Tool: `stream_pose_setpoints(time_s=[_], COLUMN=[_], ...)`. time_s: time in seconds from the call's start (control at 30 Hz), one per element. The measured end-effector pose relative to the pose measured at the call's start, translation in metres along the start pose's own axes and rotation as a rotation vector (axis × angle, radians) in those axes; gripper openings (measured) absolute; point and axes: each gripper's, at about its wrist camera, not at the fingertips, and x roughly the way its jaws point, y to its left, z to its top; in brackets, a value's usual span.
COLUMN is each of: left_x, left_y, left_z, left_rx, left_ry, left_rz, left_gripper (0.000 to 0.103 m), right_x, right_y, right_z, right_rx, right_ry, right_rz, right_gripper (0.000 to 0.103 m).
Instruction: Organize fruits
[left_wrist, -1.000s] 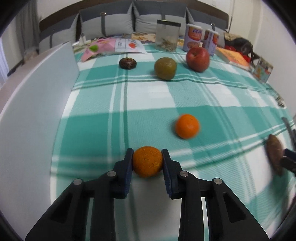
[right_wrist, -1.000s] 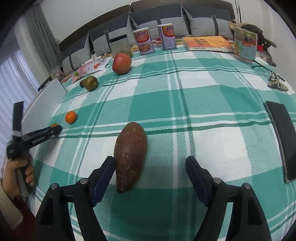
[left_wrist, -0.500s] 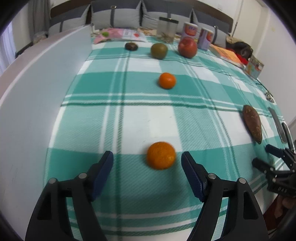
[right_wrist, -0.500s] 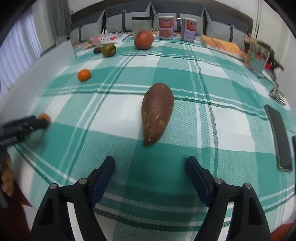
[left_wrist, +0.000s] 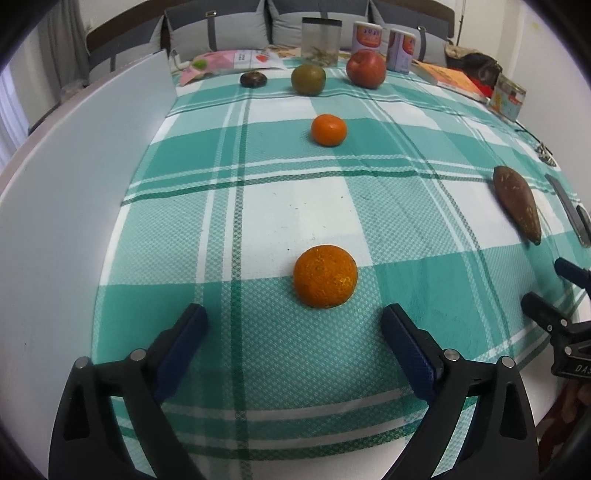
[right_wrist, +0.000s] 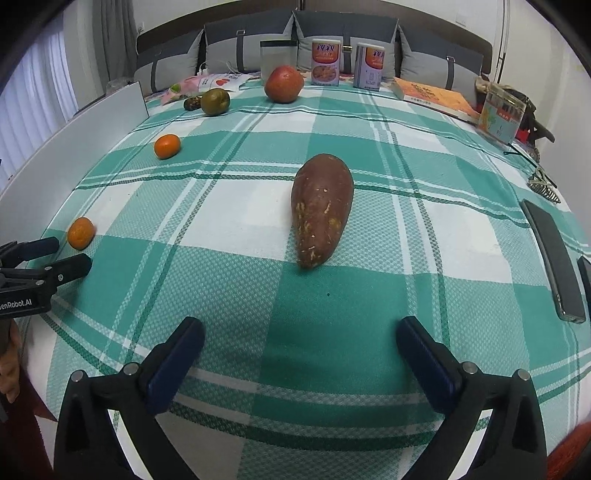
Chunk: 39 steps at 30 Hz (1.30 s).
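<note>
On the checked cloth of the surface (left_wrist: 295, 206), the near orange (left_wrist: 325, 276) lies just ahead of the left hand-held gripper (left_wrist: 293, 325), past its fingertips and touching neither; the jaws are opening wide, holding nothing. The right hand-held gripper (right_wrist: 300, 334) is opening too, empty, with the sweet potato (right_wrist: 320, 208) lying flat further ahead. A second orange (left_wrist: 328, 129) sits beyond.

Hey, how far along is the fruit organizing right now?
Done: red apple, green fruit and dark fruit line the far edge. In hand: nothing; left gripper and right gripper are opening, empty. Left: near orange, far orange, sweet potato.
</note>
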Motion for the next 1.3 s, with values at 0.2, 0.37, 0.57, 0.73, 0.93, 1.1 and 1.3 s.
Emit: stream_pose_setpoints(time_s=[0.2, 0.37, 0.57, 0.73, 0.93, 1.1, 1.3], left_x=[0.001, 0.001, 0.001, 0.001, -0.018, -0.014, 0.003], left_y=[-0.001, 0.0, 0.003, 0.005, 0.021, 0.002, -0.005], left_z=[-0.001, -0.001, -0.002, -0.001, 0.009, 0.017, 0.021], left_rx=[0.006, 0.003, 0.01, 0.03, -0.011, 0.057, 0.078], left_ry=[-0.002, -0.004, -0.01, 0.01, -0.047, -0.053, -0.016], left_rz=[0.013, 0.015, -0.004, -0.016, -0.226, -0.22, -0.151], left_gripper=[0.098, 0.1, 0.102, 0.102, 0.1, 0.099, 0.051], right_x=[-0.001, 0.0, 0.0, 0.0, -0.006, -0.014, 0.017], right_y=[0.001, 0.001, 0.002, 0.001, -0.011, -0.035, -0.033], right_z=[-0.002, -0.002, -0.002, -0.001, 0.004, 0.029, 0.082], right_rx=[0.003, 0.002, 0.001, -0.001, 0.016, 0.107, 0.126], right_ry=[-0.007, -0.009, -0.007, 0.0, 0.027, 0.015, 0.195], right_rz=[-0.008, -0.009, -0.008, -0.003, 0.015, 0.109, 0.169], right_gripper=[0.103, 0.103, 0.103, 0.103, 0.103, 0.102, 0.082])
